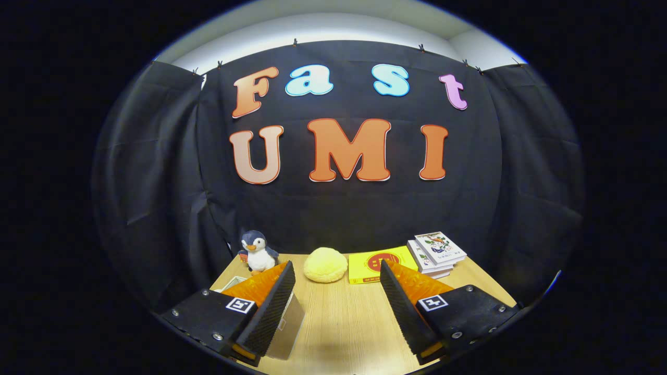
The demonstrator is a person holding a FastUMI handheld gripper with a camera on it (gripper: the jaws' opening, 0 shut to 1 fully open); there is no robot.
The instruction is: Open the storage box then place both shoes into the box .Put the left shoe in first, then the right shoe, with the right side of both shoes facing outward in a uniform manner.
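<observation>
My gripper [336,266] is held above a wooden table [344,323] with its two fingers [271,307] spread wide apart, open, and nothing between them. A pale grey flat-sided object [291,325] sits right beside the left finger, partly hidden by it; I cannot tell what it is. A bit of something white [230,284] peeks out behind the left finger.
Along the far edge of the table, beyond the fingers, stand a penguin plush toy [257,251], a round yellow plush [325,264], a flat yellow book [380,263] and a stack of books [436,253]. Black cloth walls close the booth behind and on both sides.
</observation>
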